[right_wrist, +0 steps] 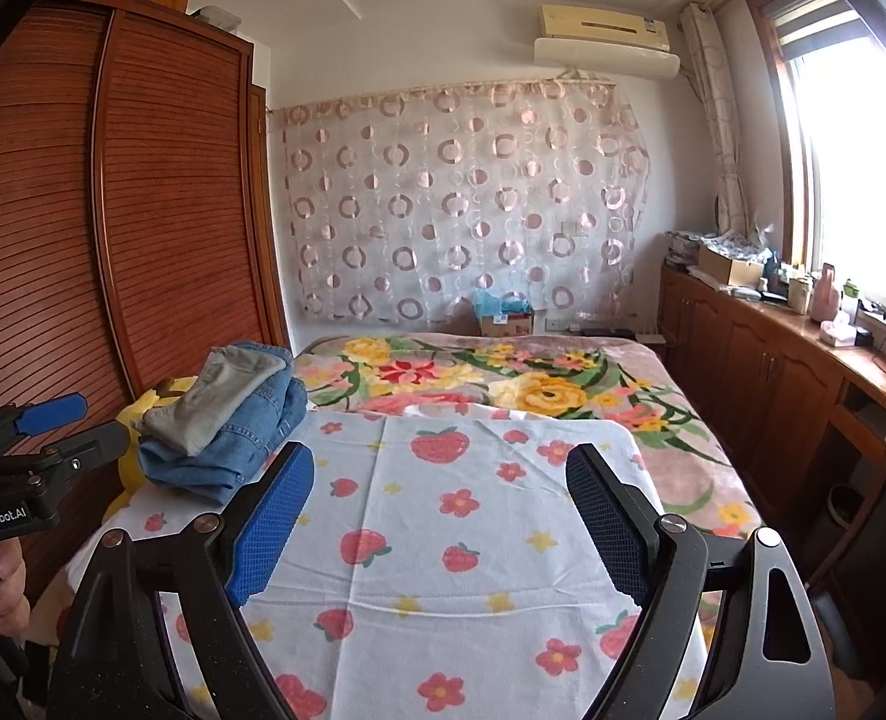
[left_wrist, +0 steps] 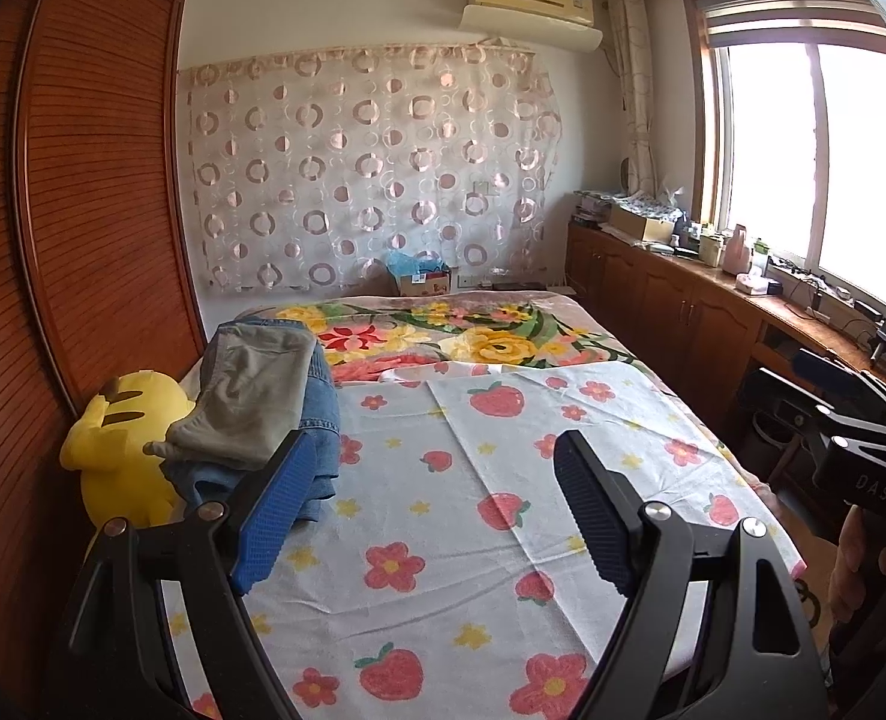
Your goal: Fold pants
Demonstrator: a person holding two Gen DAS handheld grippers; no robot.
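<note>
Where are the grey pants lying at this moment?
The grey pants lie folded on top of the blue jeans, at the left edge of the bed in both views, next to the yellow plush toy by the wardrobe.

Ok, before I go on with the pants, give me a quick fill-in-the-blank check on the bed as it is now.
1. The grey pants lie on top of the folded ___ jeans.
2. Beside that pile sits a ___ plush toy.
3. The left tool and the right tool both have jaws that are ___ and hold nothing.
4. The sheet is printed with flowers and ___.

Missing words: blue; yellow; open; strawberries
</note>
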